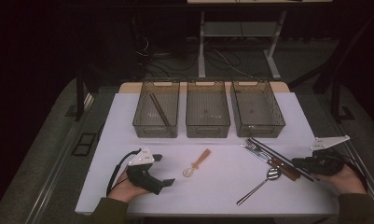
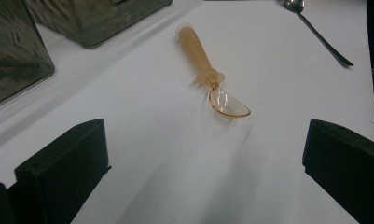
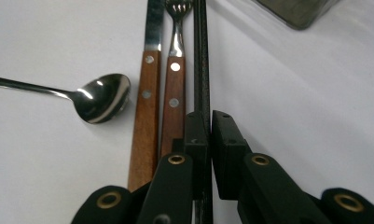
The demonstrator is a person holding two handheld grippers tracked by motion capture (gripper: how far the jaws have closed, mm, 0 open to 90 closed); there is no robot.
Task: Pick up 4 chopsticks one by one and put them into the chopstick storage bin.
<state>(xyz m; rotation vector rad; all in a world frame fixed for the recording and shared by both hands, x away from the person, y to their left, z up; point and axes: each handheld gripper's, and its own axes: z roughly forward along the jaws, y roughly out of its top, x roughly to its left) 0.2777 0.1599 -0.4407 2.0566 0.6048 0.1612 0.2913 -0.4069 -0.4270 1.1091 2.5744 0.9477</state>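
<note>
The white bench [image 1: 128, 121] took up the middle of the high view, and along its far edge stood three smoky plastic bins in a row: the left bin [image 1: 155, 108] with a long thin stick lying aslant in it, the middle bin [image 1: 208, 108] and the right bin [image 1: 257, 108], both apparently bare. At the lower left of that frame the left gripper [image 1: 162, 173] rested on the bench in the person's hand, its jaws standing wide apart with nothing between them, aimed toward a small amber plastic spoon [image 2: 211, 79] that lay alone near the centre. At the right edge the right gripper [image 1: 300, 164] had its jaws together, clamped on the near end of a black chopstick [image 3: 201, 60], which ran away from it toward the upper left, still lying along the bench. Just beside the chopstick lay a wood-handled fork [image 3: 175, 84] and a wood-handled knife [image 3: 146, 98], side by side and close enough to be dragged along; a steel spoon [image 3: 100, 97] sat a little further off at the left of the right gripper view. To do the lift well, I judged, the hand should rise straight up first so the thin stick cleared the fork, keeping the grip firm because the hold was at the very end and the long tip would droop or swing; then carry it over to the left bin, where its likely partner lay.
</note>
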